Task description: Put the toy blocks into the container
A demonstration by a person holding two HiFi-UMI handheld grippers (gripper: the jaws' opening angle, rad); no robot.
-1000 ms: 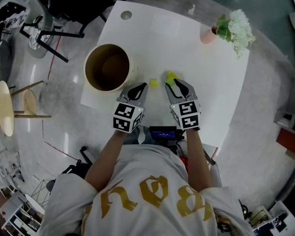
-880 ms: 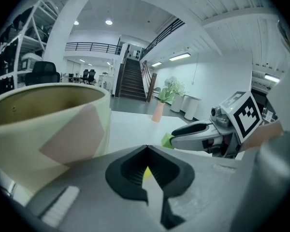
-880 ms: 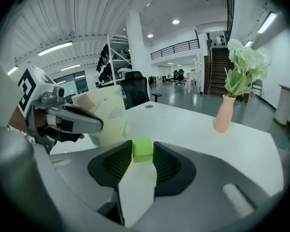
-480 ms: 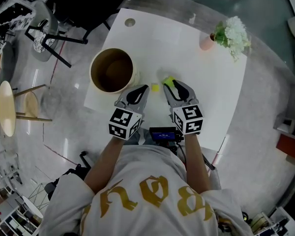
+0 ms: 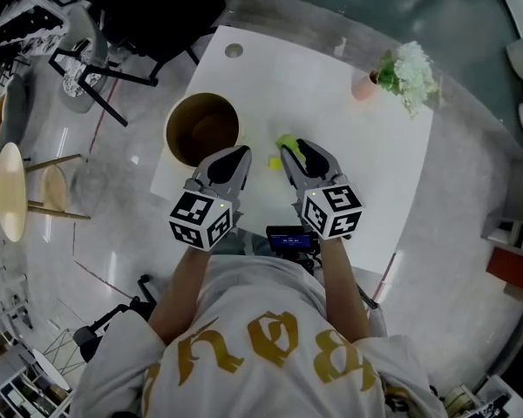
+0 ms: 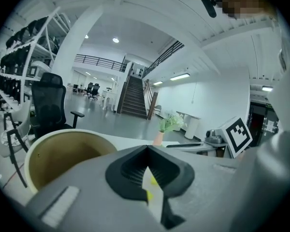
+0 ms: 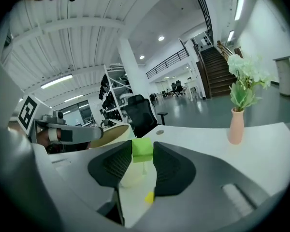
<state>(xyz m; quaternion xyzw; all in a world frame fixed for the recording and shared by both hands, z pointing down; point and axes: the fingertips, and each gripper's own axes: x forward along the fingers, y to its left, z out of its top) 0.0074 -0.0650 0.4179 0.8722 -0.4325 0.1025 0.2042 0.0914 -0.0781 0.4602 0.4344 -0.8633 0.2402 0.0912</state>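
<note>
My right gripper [image 5: 289, 146] [image 7: 142, 151] is shut on a light-green toy block [image 5: 284, 140] [image 7: 142, 149], held at the fingertips above the white table [image 5: 357, 164]. A small yellow block [image 5: 274, 162] [image 7: 149, 197] lies on the table between the two grippers, also seen under the left jaws [image 6: 153, 180]. My left gripper [image 5: 238, 153] [image 6: 147, 148] is shut, its tips touching with nothing between them. The round tan container [image 5: 168, 129] [image 6: 63, 135] stands open-topped just left of and beyond the left gripper, its rim [image 7: 117, 129] showing behind that gripper in the right gripper view.
A pink vase [image 5: 363, 85] [image 7: 236, 124] with white flowers [image 5: 407, 66] stands at the table's far right. A round hole [image 5: 234, 50] marks the far left corner. Chairs [image 5: 148, 24] and stools [image 5: 7, 190] stand on the floor to the left.
Both grippers have risen toward the head camera. The right one carries the green block up and slightly left, off the table. The yellow block stays put.
</note>
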